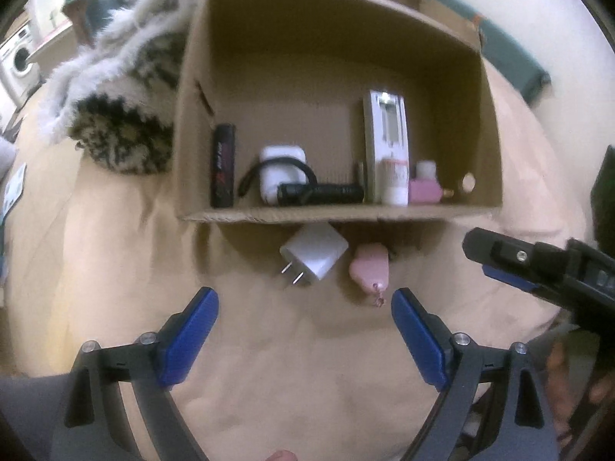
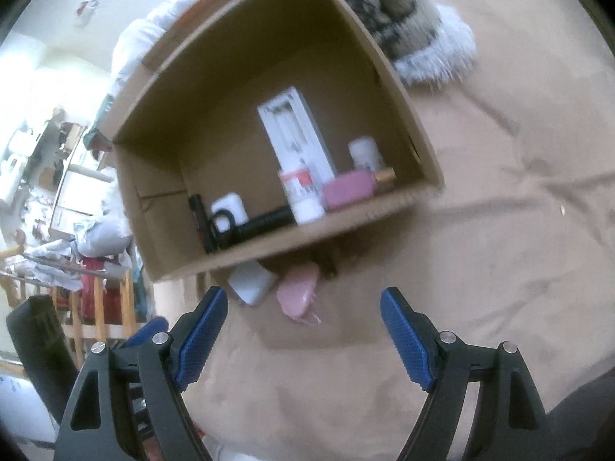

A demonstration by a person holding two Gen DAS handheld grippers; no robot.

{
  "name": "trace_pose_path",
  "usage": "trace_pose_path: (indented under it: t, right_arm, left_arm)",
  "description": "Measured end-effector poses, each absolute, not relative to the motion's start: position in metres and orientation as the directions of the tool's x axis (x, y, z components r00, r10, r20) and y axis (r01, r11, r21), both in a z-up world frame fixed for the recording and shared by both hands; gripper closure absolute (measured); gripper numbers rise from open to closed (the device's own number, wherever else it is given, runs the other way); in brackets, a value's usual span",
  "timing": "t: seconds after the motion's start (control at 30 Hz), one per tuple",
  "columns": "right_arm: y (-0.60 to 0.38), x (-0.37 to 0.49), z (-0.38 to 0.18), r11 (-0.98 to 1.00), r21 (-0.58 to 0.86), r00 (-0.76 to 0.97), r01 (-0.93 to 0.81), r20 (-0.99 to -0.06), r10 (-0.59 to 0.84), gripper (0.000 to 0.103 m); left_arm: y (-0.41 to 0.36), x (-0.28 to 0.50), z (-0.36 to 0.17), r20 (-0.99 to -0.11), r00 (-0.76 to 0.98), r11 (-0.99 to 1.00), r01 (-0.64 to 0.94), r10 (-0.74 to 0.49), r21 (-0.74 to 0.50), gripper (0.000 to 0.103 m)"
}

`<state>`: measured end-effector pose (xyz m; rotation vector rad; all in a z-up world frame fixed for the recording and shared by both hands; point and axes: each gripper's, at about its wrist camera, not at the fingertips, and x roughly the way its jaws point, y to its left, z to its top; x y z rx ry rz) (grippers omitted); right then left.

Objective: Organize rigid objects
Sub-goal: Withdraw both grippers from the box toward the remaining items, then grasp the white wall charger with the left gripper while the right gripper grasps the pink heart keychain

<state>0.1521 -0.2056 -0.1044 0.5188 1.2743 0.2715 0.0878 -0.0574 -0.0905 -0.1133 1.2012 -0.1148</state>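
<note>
My left gripper (image 1: 303, 303) and right gripper (image 2: 303, 303) both hold fingers apart over bare tan cloth (image 1: 250, 365), near the white plug (image 1: 313, 255) and pink heart (image 1: 369, 267) lying against the box (image 1: 338, 213) front edge.

A fluffy leopard-print garment with white fur trim (image 1: 123, 115) lies ahead and to the left of the left claw on the beige fabric surface (image 1: 115, 261). Farther off in the same direction stands a white front-loading washing machine (image 1: 19, 61). A dark teal cushion (image 1: 511, 61) sits far ahead to the right.
</note>
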Motion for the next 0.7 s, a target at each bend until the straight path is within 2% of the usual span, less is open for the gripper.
trace_pose_path:
  t: [0.1,0.27,0.5,0.57,0.7]
  right_arm:
    - [-0.208,0.152,-0.108,0.851,0.514,0.272,0.104,-0.838,0.473,0.016]
    - [-0.220,0.155,-0.109,0.838,0.531,0.282,0.130,-0.830,0.482,0.016]
    - [-0.225,0.156,-0.110,0.811,0.567,0.277,0.142,-0.810,0.517,0.016]
    - [-0.224,0.157,-0.110,0.811,0.569,0.278,0.140,-0.808,0.519,0.016]
    - [-0.220,0.160,-0.111,0.809,0.571,0.269,0.137,-0.808,0.525,0.016]
  left_arm:
    - [-0.062,0.096,-0.109,-0.938,0.303,0.985,0.052,-0.171,-0.163,0.016]
    - [-0.073,0.113,-0.135,-0.957,0.247,0.984,0.130,-0.151,-0.122,0.037]
    - [-0.080,0.140,-0.152,-0.964,0.219,0.981,0.152,-0.152,-0.120,0.043]
    - [-0.083,0.144,-0.155,-0.967,0.222,0.984,0.157,-0.122,-0.088,0.052]
    - [-0.084,0.152,-0.159,-0.968,0.220,0.982,0.167,-0.123,-0.087,0.052]
